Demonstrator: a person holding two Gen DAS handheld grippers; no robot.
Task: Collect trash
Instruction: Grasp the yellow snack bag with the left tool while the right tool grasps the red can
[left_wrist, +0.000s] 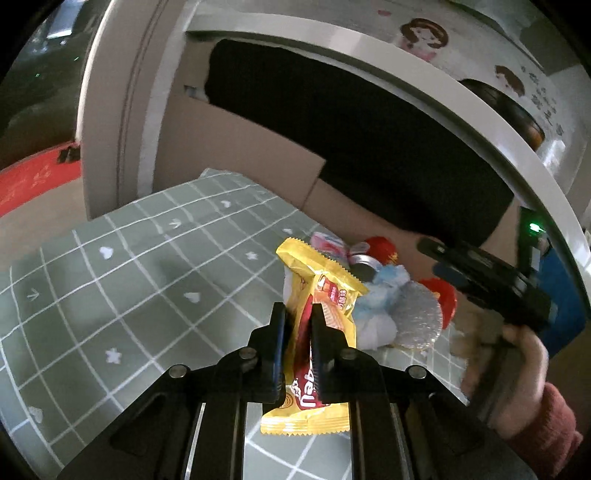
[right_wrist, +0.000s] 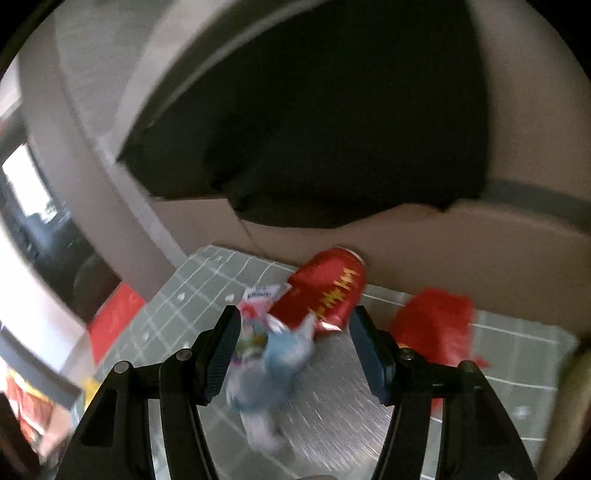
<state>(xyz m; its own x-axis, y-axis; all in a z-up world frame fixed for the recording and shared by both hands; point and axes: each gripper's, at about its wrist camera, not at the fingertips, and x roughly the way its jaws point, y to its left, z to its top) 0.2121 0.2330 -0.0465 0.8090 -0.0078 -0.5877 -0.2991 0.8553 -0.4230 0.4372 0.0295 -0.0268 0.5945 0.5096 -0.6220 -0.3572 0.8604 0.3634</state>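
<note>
The left tool (left_wrist: 298, 314) pinches a crinkled yellow-and-red foil snack wrapper (left_wrist: 317, 332) with serrated ends, while the right tool (right_wrist: 293, 350) gapes wide over a red drink can (right_wrist: 325, 291).

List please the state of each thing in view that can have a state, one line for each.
left gripper: shut on the yellow snack wrapper
yellow snack wrapper: held between the fingers, above the cloth
right gripper: open, over the trash pile
red can: lying on its side
blue tissue: crumpled, on the cloth
silver foil disc: lying in the pile
cardboard box: open, lined with a black bag
</note>
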